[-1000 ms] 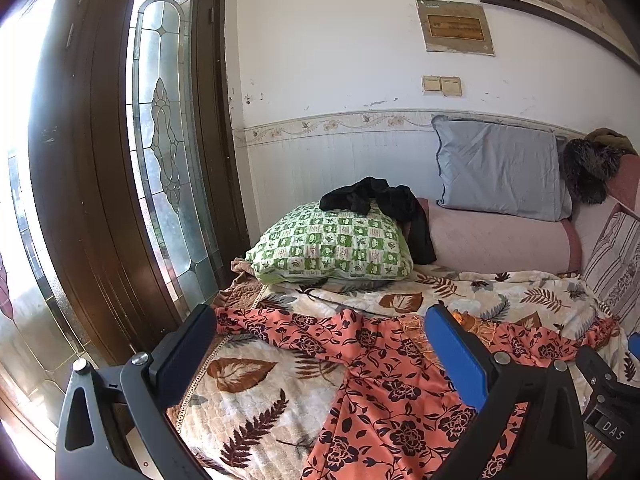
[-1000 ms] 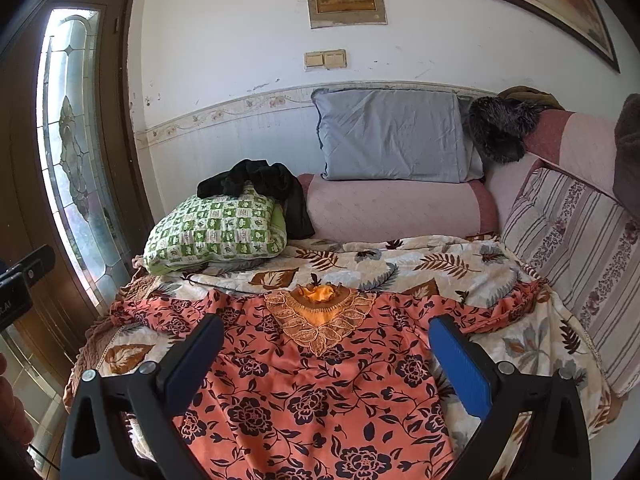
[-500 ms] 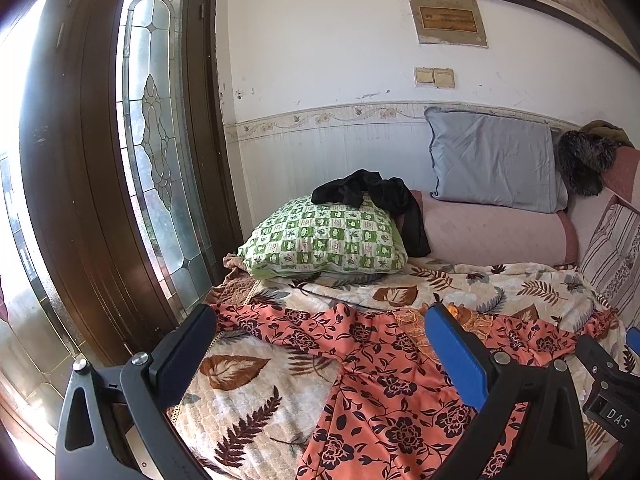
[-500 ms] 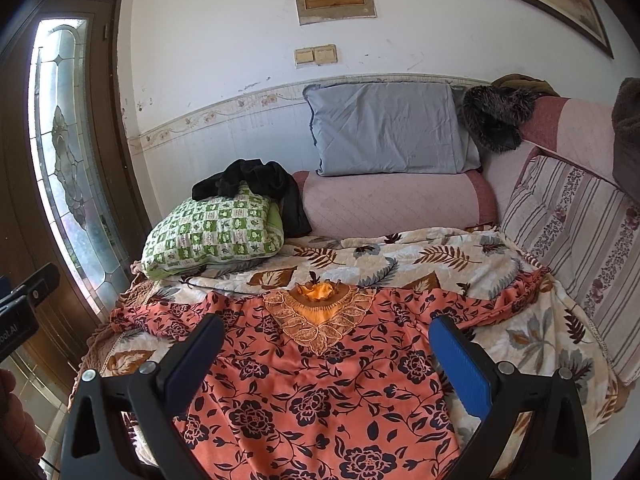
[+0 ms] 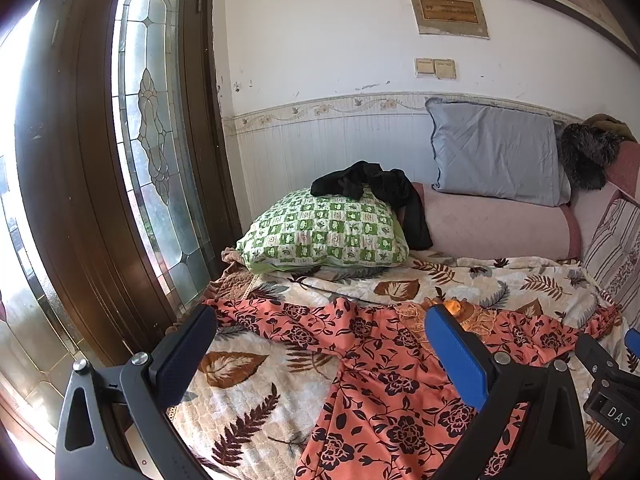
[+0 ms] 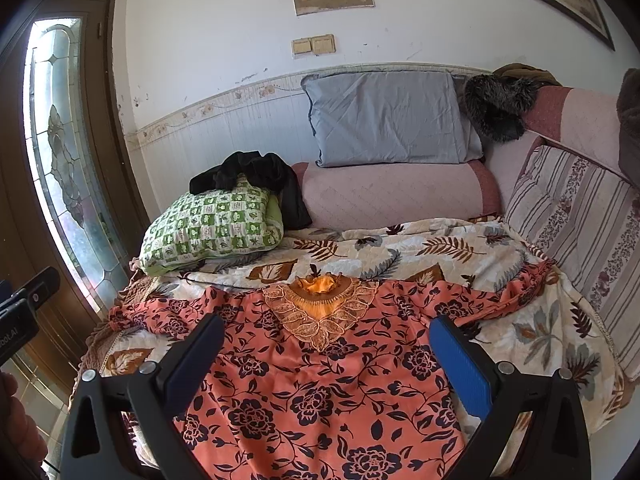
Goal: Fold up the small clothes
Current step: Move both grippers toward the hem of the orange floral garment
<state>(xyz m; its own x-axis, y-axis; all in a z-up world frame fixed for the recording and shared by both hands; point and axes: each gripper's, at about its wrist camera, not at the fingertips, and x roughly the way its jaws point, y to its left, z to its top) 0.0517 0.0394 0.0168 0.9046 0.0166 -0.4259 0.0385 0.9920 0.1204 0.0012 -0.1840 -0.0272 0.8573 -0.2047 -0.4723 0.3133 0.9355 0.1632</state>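
An orange dress with dark flowers (image 6: 320,384) lies spread flat on the leaf-print bedspread (image 6: 440,248), sleeves out to both sides, its lace neckline (image 6: 320,312) towards the pillows. In the left wrist view the same dress (image 5: 384,392) fills the lower right, its left sleeve (image 5: 280,316) reaching towards the door. My left gripper (image 5: 320,320) hovers open above that sleeve and the bedspread (image 5: 256,400). My right gripper (image 6: 324,328) hovers open over the chest of the dress. Neither holds anything.
A green checked pillow (image 6: 212,228) with a black garment (image 6: 256,176) on it lies at the back left. A pink bolster (image 6: 396,192) and grey pillow (image 6: 388,120) stand against the wall. A striped cushion (image 6: 580,220) lines the right. A wooden glass door (image 5: 120,160) borders the bed's left.
Both grippers have drawn back and risen slightly, so the bed sits lower and further away in each view. The dress lies as it did; both stay open.
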